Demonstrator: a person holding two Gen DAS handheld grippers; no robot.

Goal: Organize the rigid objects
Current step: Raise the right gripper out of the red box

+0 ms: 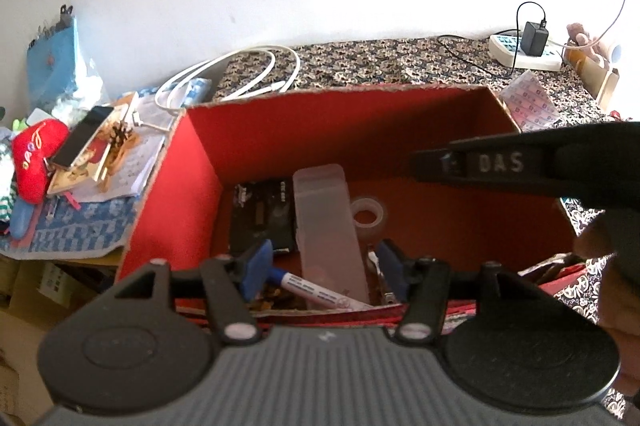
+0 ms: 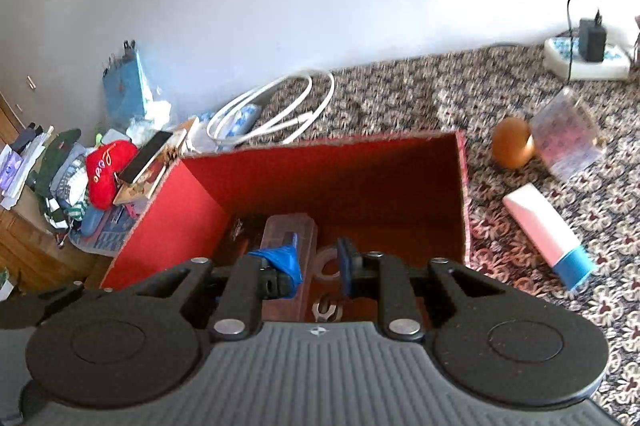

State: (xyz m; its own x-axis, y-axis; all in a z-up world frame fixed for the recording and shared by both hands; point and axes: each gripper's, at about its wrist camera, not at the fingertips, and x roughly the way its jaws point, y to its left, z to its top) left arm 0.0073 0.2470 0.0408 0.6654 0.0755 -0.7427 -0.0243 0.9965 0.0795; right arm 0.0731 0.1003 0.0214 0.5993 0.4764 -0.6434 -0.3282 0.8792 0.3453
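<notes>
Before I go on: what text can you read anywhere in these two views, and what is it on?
"DAS": on the black arm of the right gripper, crossing the left wrist view.
"Love", in cursive: on the red plush heart.
Print on the marker and the black packet in the red box: too small to read.

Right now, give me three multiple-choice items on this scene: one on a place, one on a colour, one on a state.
1. Where does the clear tape roll lie?
A. inside the red box
B. on the patterned cloth
C. on the power strip

2. What colour is the cap of the white tube right of the box?
A. red
B. blue
C. black

3. How stands the left hand-held gripper?
A. shut on the marker
B. shut on the tape roll
C. open, holding nothing

Key: 1 A, it rests on the box floor beside the translucent case. 2 B, the cap end is blue. 3 C, its blue pads are apart.
</notes>
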